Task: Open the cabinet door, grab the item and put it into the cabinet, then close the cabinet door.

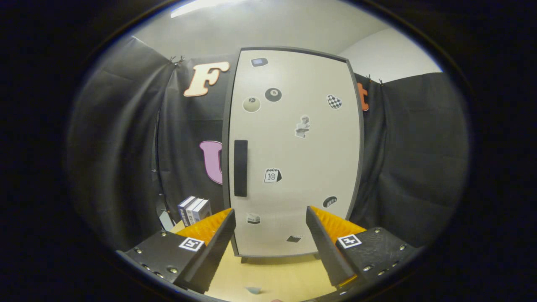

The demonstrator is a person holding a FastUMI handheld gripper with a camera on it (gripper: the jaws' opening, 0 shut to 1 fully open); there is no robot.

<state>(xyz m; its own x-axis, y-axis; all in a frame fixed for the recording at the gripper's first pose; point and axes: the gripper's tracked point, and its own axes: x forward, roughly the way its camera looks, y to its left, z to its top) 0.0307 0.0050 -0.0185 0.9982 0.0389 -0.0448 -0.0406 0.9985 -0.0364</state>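
Gripper (pixel 268 218): fingers spread wide, nothing btwn them, touching nothing. They hover over a light wooden tabletop (pixel 268 277).

Nearest on the tabletop, just short of the fingers: a small pale grey scrap (pixel 253 289), too small to ID, may or may not be the item. Right by it a pinkish bit, cut off, can't tell what.

Landmark = tall off-white cabinet door with grey frame (pixel 293 155), shut, stickers scattered on it. It stands straight ahead of the gripper, beyond the fingertips, clear gap btwn. Cabinet base sits on the tabletop on short feet.

Key relation: black vertical bar handle (pixel 240 168) on the door's left edge, mid-height. Long axis upright. It lies ahead, above and left of the gripper's centre line, roughly over the left finger tip. Judgement: gripper needs to go up-left and fwd, fingers either side of the bar; hinge prob on the door's right side, not visible.

Left of the cabinet, low, behind the left finger: small stack of blue-and-white boxes or books (pixel 194 209), upright, partly hidden by the finger; poss the item, unsure.

Cabinet interior hidden.
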